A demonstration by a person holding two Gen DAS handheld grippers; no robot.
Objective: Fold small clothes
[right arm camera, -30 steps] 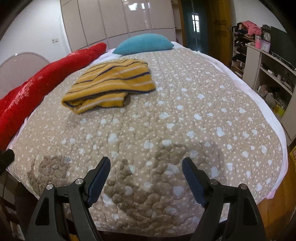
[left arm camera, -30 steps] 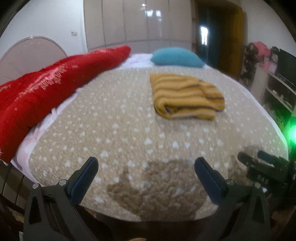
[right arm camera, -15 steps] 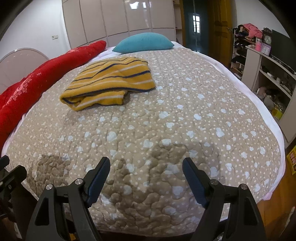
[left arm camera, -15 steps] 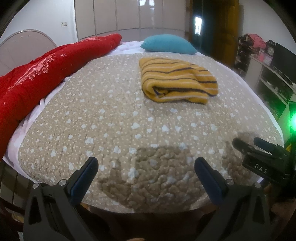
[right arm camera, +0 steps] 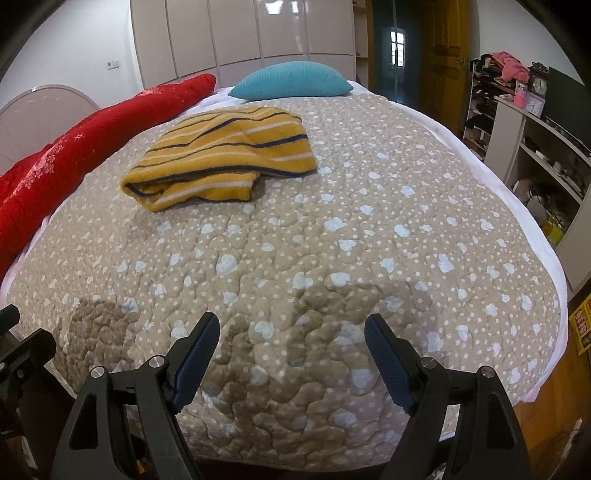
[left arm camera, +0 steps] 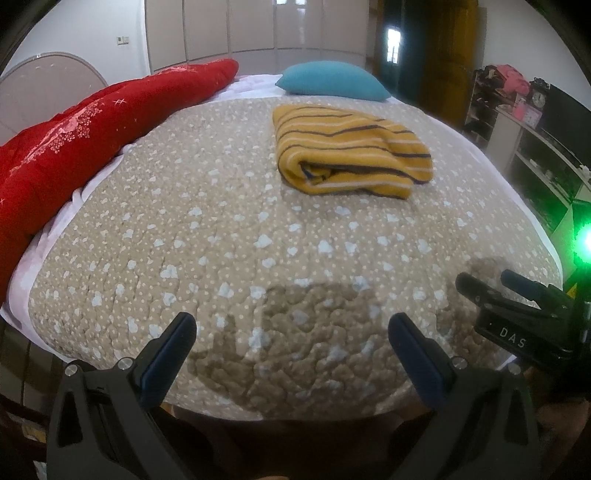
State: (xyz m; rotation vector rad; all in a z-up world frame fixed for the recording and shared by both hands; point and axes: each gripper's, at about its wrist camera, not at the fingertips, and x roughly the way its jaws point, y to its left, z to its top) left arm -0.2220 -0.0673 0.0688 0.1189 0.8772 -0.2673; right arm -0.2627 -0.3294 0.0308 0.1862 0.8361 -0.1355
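Note:
A yellow garment with dark and white stripes (left arm camera: 351, 151) lies folded on the beige dotted quilt (left arm camera: 258, 240), toward the far side; it also shows in the right wrist view (right arm camera: 225, 158). My left gripper (left arm camera: 291, 328) is open and empty over the quilt's near edge, far from the garment. My right gripper (right arm camera: 291, 330) is open and empty, also over the near edge. The right gripper shows at the right edge of the left wrist view (left arm camera: 513, 295).
A red blanket (left arm camera: 85, 133) runs along the bed's left side. A teal pillow (left arm camera: 332, 79) lies at the head. Shelves with clutter (right arm camera: 532, 147) stand right of the bed. A wardrobe (right arm camera: 240, 33) is behind.
Both grippers drew back slightly from the bed and stayed open. The left wrist view swung left, so the garment sits farther right in it. The garment has not moved.

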